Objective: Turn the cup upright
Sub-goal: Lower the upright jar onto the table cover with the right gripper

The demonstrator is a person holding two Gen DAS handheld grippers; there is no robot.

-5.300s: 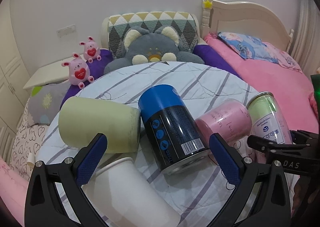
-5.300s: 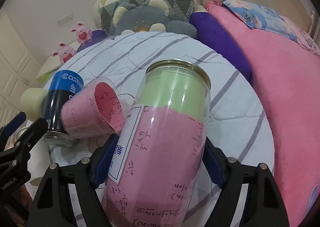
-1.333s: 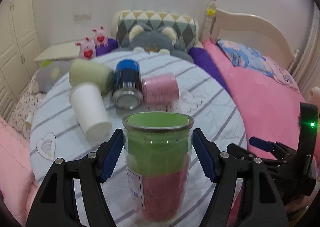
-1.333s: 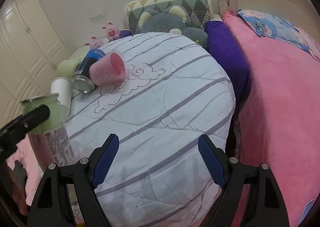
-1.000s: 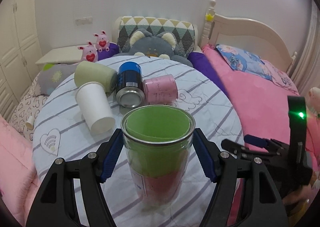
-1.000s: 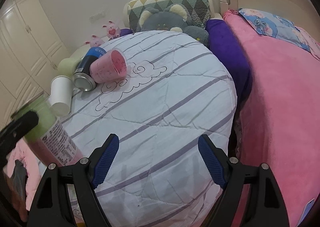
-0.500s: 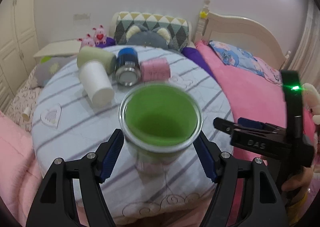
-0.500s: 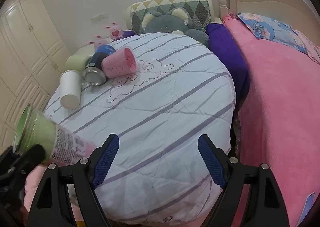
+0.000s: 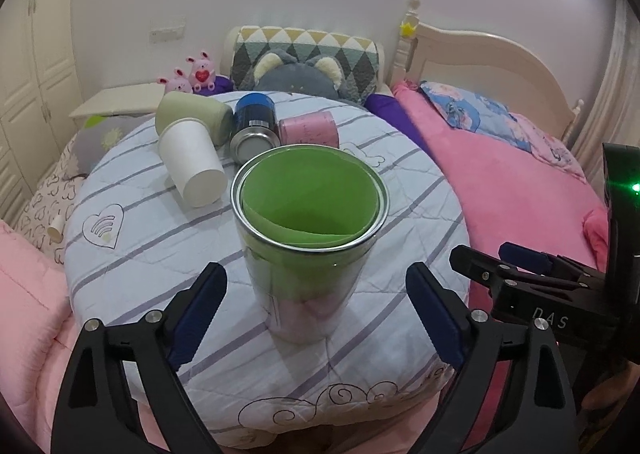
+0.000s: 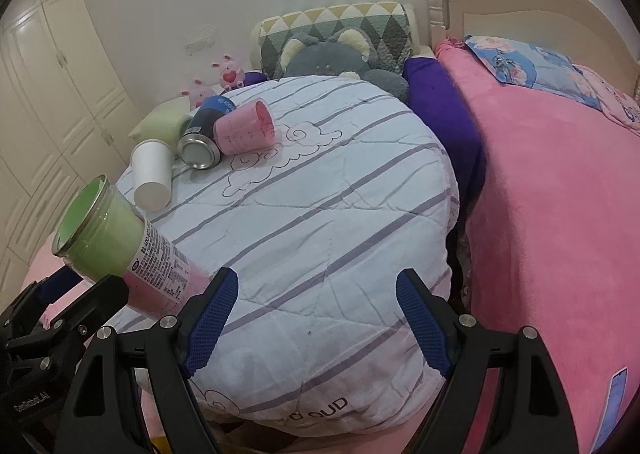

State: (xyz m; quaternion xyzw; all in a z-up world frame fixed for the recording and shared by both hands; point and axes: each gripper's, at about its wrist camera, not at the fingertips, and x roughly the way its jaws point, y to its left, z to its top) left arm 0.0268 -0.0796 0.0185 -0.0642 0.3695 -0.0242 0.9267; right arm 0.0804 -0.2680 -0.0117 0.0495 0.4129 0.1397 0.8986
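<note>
A clear glass cup (image 9: 308, 246) lined with green and pink paper stands upright, mouth up, near the front edge of the round striped cushion (image 9: 408, 189). My left gripper (image 9: 316, 310) is open, its blue pads on either side of the cup and apart from it. In the right wrist view the cup (image 10: 124, 254) shows at the left, next to the left gripper's black frame. My right gripper (image 10: 316, 318) is open and empty over the cushion's front part (image 10: 320, 213).
At the cushion's back left lie a white paper cup (image 9: 192, 163), a pale green cup (image 9: 192, 121), a blue can (image 9: 254, 125) and a pink cup (image 9: 308, 129), all on their sides. A pink bed (image 9: 520, 189) is to the right, plush toys and pillow behind.
My left gripper has opened and let go of the glass cup, which now stands on the cushion. The left gripper has drawn back and higher. The right gripper stays open and empty.
</note>
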